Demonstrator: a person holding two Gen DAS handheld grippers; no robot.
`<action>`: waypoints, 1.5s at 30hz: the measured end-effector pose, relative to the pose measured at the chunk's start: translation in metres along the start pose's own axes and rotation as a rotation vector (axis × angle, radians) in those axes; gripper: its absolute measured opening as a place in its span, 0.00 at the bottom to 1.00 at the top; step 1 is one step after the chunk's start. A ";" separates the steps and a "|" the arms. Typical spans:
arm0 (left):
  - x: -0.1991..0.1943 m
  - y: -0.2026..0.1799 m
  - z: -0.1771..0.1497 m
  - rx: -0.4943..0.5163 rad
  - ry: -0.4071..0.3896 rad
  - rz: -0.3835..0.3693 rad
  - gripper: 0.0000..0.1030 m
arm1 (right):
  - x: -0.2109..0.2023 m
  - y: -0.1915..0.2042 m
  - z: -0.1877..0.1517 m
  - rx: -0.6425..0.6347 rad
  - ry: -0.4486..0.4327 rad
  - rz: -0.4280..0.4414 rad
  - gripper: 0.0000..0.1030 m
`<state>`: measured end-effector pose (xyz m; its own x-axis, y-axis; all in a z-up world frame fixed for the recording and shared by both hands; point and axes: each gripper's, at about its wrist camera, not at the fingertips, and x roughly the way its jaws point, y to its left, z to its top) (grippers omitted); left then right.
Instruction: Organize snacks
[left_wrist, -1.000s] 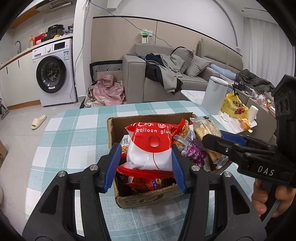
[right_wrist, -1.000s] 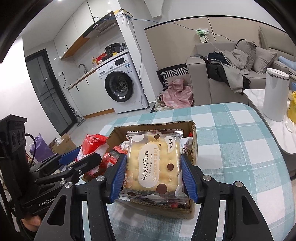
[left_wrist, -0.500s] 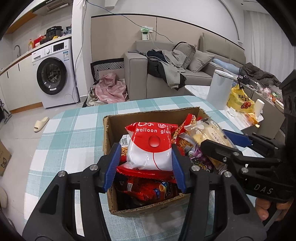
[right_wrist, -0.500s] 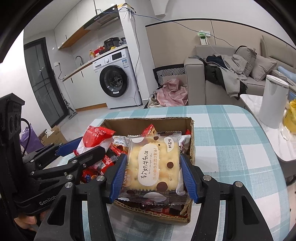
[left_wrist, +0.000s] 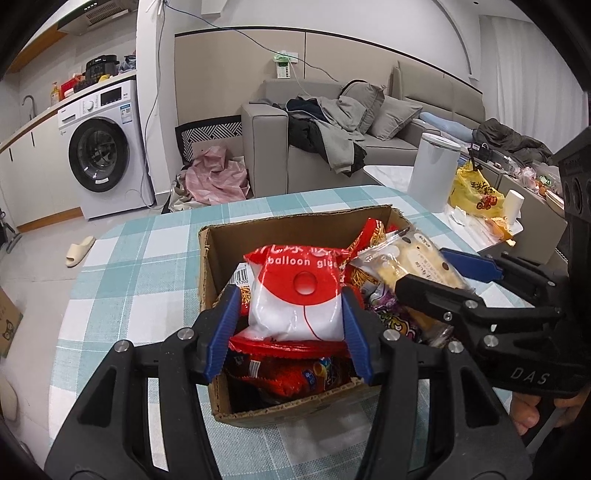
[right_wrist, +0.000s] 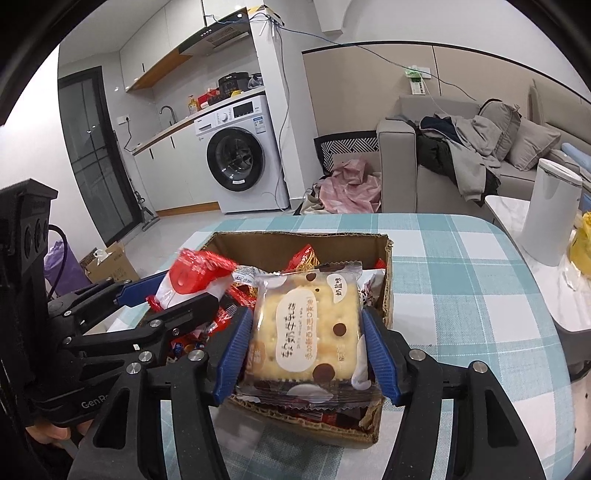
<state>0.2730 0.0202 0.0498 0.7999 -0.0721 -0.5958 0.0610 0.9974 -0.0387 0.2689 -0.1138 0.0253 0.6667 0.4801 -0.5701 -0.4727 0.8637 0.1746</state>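
Note:
An open cardboard box (left_wrist: 280, 236) of snack packs stands on the checked table. A red and white "balloon glue" bag (left_wrist: 295, 295) stands upright on the snacks inside, between the pads of my left gripper (left_wrist: 291, 297). Those jaws are opening, and a gap shows at the left pad. A clear pack of yellow crackers (right_wrist: 306, 328) lies on the box's (right_wrist: 295, 240) near right corner, between the blue pads of my right gripper (right_wrist: 306, 314). These jaws are opening too and stand slightly off the pack. The right gripper (left_wrist: 424, 269) shows beside the left, as does the left gripper (right_wrist: 173, 291) from the right.
The table (left_wrist: 147, 266) has a teal and white checked cloth. A white bin (left_wrist: 432, 166) and a side table with a yellow bag (left_wrist: 476, 192) stand to the right. A sofa (left_wrist: 332, 147) and a washing machine (left_wrist: 99, 155) are behind.
Both grippers' jaws have widened around their packs. The red and white bag and the cracker pack have sunk a little lower onto the snacks in the box.

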 end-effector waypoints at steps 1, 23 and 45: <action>-0.002 0.000 -0.001 0.004 -0.001 0.000 0.58 | -0.003 0.000 0.000 -0.004 -0.008 0.005 0.68; -0.076 0.030 -0.029 -0.092 -0.127 0.039 0.99 | -0.051 -0.012 -0.019 -0.002 -0.102 0.045 1.00; -0.090 0.029 -0.094 -0.093 -0.174 0.029 0.99 | -0.073 0.004 -0.063 -0.068 -0.196 0.046 1.00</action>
<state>0.1470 0.0557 0.0270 0.8923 -0.0348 -0.4500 -0.0127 0.9947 -0.1022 0.1816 -0.1553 0.0168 0.7394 0.5452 -0.3949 -0.5386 0.8310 0.1388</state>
